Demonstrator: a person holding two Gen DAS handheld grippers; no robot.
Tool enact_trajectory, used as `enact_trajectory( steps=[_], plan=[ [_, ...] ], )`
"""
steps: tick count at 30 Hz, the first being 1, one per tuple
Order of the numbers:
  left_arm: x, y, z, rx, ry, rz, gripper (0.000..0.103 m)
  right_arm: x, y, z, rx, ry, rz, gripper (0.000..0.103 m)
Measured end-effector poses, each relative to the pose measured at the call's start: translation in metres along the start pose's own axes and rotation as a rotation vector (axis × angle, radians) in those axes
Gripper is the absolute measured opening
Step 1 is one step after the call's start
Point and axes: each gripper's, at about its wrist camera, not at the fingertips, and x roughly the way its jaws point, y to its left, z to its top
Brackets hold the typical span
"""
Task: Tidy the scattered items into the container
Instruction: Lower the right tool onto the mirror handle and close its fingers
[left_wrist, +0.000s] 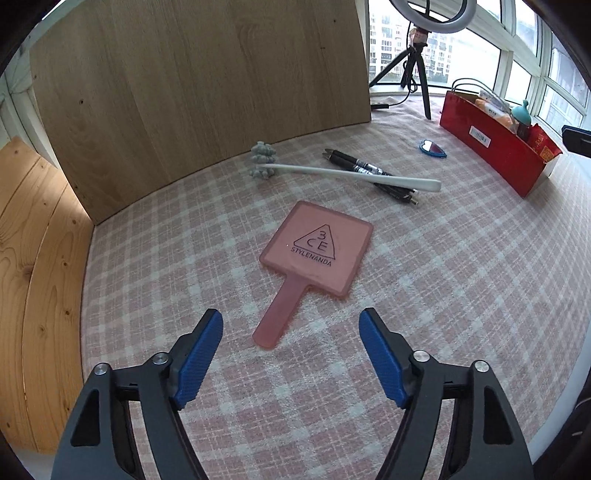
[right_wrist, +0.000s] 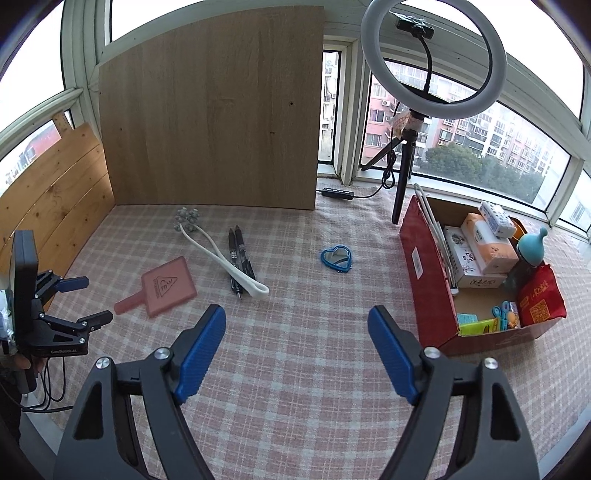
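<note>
A pink hand mirror (left_wrist: 317, 248) (right_wrist: 168, 286) lies face down on the checked cloth. Its handle points toward my left gripper (left_wrist: 291, 326) (right_wrist: 94, 299), which stands open just short of the handle's end. Beyond it lie a white massage roller (left_wrist: 347, 173) (right_wrist: 218, 251) and two black pens (left_wrist: 369, 171) (right_wrist: 238, 258), crossed over each other. A small blue heart mirror (left_wrist: 433, 147) (right_wrist: 336, 257) rests further right. The red cardboard box (left_wrist: 495, 155) (right_wrist: 424, 273) holds several items. My right gripper (right_wrist: 297, 325) is open over bare cloth, left of the box.
A tall wooden board (right_wrist: 210, 122) stands at the back and a pine panel (right_wrist: 55, 206) on the left. A ring light on a tripod (right_wrist: 406, 155) with its cable stands behind the box. Windows close off the far side.
</note>
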Motion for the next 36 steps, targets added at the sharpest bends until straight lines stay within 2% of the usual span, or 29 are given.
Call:
enact_trajectory(
  steps=[6,15,18,20,27,31,33,36],
  plan=[
    [0.013,0.004,0.001,0.014,0.010,-0.016,0.070,0.003,0.000,0.003,0.009,-0.005,-0.037,0.079],
    [0.042,0.013,-0.003,0.060,0.089,-0.039,0.070,0.016,0.002,-0.001,0.022,0.035,-0.036,0.079],
    [0.049,0.016,-0.002,0.072,0.110,-0.054,0.061,0.021,0.003,-0.003,0.027,0.049,-0.031,0.079],
    [0.055,0.019,-0.001,0.080,0.124,-0.064,0.048,0.026,0.003,-0.004,0.034,0.060,-0.026,0.079],
    [0.064,0.024,0.002,0.109,0.157,-0.105,0.048,0.043,0.002,-0.006,0.062,0.109,0.016,0.079],
    [0.065,0.031,0.001,0.089,0.163,-0.151,0.039,0.056,0.006,-0.008,0.072,0.142,0.043,0.079],
    [0.064,0.032,0.000,0.087,0.161,-0.170,0.024,0.063,0.009,-0.010,0.076,0.161,0.061,0.079],
    [0.063,0.032,-0.002,0.081,0.163,-0.182,0.023,0.076,0.013,-0.010,0.095,0.196,0.122,0.079]
  ],
)
